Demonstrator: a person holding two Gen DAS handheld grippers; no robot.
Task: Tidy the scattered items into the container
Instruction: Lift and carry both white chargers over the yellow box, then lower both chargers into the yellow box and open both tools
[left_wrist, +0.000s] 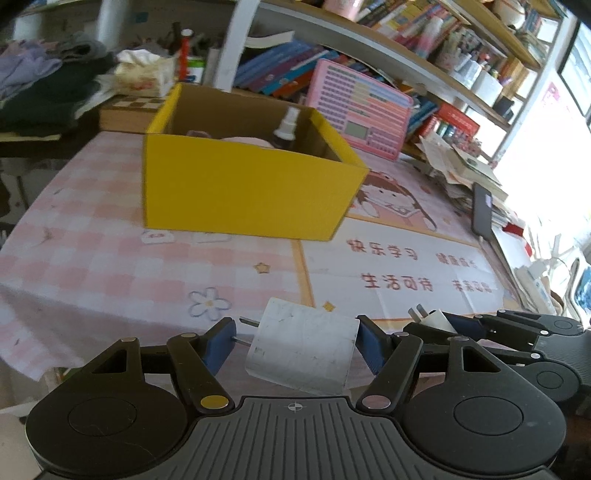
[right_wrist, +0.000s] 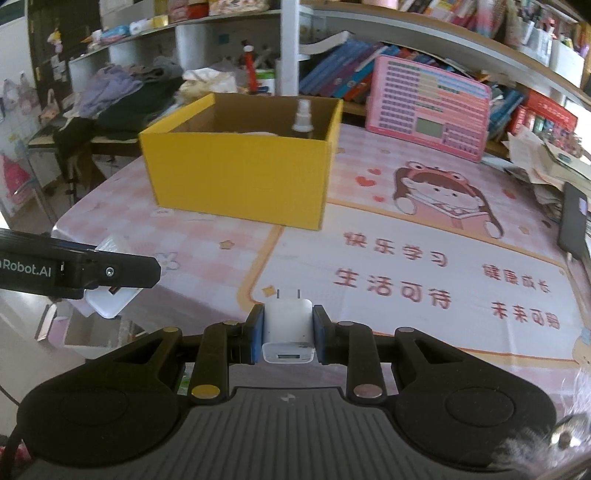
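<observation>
A yellow cardboard box (left_wrist: 243, 192) stands on the table ahead, also in the right wrist view (right_wrist: 240, 177). A spray bottle (left_wrist: 286, 127) and some pale items sit inside it. My left gripper (left_wrist: 295, 343) is shut on a large white plug adapter (left_wrist: 303, 349), prongs pointing left, held above the table's near edge. My right gripper (right_wrist: 288, 334) is shut on a small white USB charger (right_wrist: 288, 328), prongs pointing forward. The right gripper also shows at the right of the left wrist view (left_wrist: 436, 319), the left one at the left of the right wrist view (right_wrist: 110, 273).
A pink checked tablecloth (right_wrist: 406, 266) with a cartoon girl covers the table. A pink toy board (right_wrist: 428, 107) leans on books behind. Piled papers and a dark phone (left_wrist: 482, 214) lie at right. Clothes (right_wrist: 118, 96) are heaped at back left.
</observation>
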